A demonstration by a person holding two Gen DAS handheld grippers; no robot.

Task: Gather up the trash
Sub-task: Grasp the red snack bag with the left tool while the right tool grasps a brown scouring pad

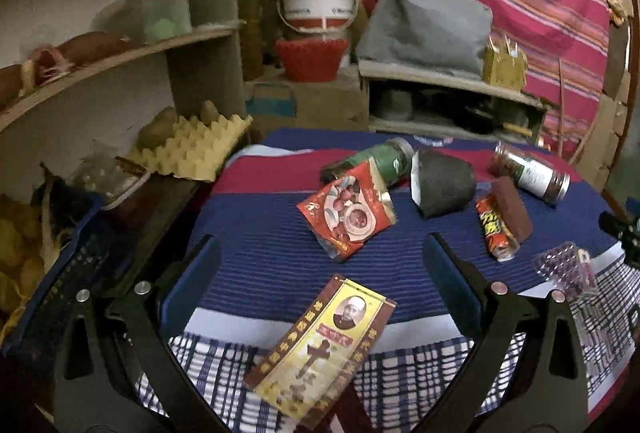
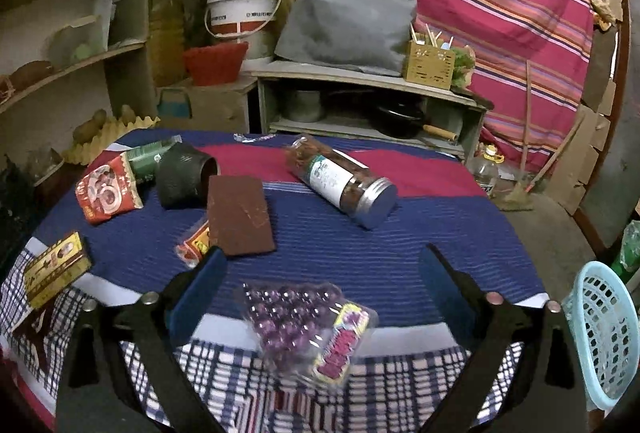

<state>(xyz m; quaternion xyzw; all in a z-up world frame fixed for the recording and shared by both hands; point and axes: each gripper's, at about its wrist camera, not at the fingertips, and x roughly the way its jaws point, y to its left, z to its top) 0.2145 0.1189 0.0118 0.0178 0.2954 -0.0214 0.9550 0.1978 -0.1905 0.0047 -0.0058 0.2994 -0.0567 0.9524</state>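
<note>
Both claws hang spread wide over the cloth-covered worktop (image 2: 400, 253), gripping nothing. The left claw (image 1: 320, 261) hovers above a yellow packet (image 1: 320, 345) lying flat at the near edge, with a red wrapper (image 1: 348, 209) just beyond. Between the right claw's (image 2: 322, 265) fingers lies a clear purple candy bag (image 2: 304, 329). Further back a jar (image 2: 344, 185) lies on its side, near a brown slab (image 2: 240, 217). A pale blue basket (image 2: 604, 333) stands off the worktop's right side.

A white bucket (image 2: 243, 9) stands beside a grey cushion (image 2: 344, 23); an egg tray (image 1: 192, 147) rests on the shelf (image 1: 120, 53).
</note>
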